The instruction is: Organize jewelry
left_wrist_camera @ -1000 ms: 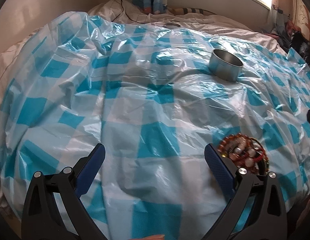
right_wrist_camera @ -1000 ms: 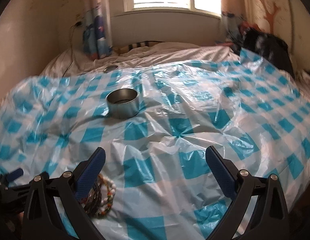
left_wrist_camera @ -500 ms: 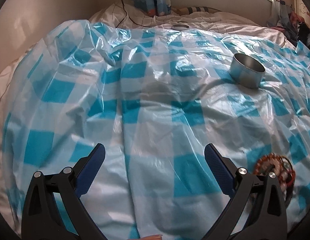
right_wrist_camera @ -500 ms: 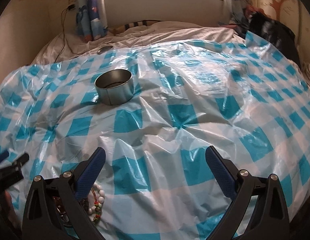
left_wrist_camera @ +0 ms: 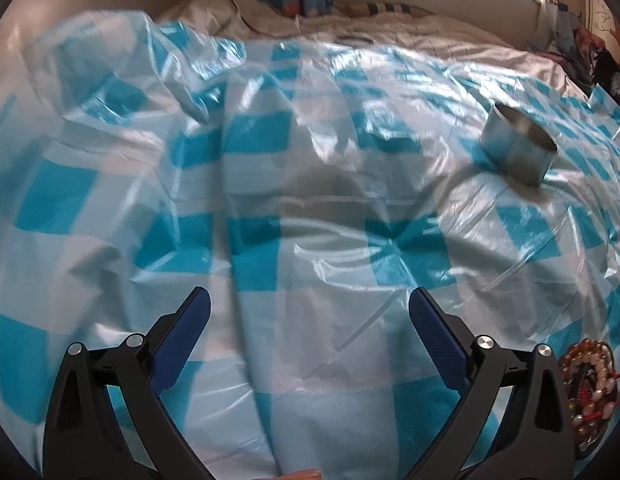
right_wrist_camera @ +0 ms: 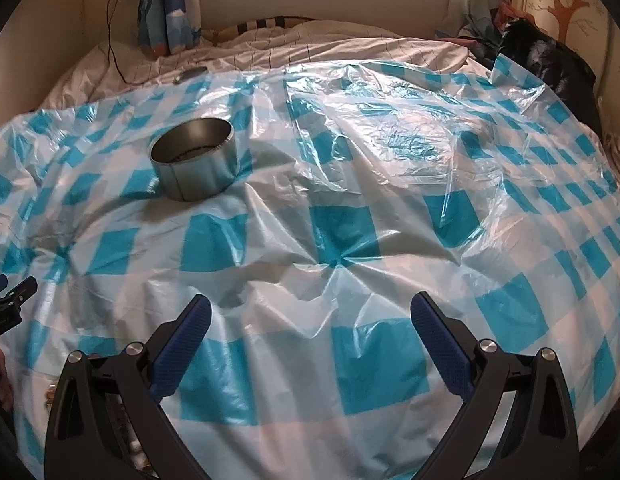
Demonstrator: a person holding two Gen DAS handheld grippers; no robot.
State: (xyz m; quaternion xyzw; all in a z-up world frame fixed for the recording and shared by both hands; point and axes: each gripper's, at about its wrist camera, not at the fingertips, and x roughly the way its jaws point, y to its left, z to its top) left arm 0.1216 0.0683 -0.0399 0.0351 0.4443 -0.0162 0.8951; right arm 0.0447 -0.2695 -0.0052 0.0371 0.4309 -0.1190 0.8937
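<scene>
Left tool (left_wrist_camera: 310, 322): wide open, empty.
Right tool (right_wrist_camera: 310, 322): wide open, empty.
Bead bracelets (left_wrist_camera: 586, 384): lower right of the left view, on the checked plastic sheet (left_wrist_camera: 310, 208).
Metal tin (right_wrist_camera: 193, 164): upper left of the right view.
Change: bracelets have slid toward the frame edge; pickup not begun.

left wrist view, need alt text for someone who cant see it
An open left claw hovers over a blue-checked plastic sheet covering a bed. Beaded bracelets lie at lower right, and a round metal tin stands farther back.
</scene>
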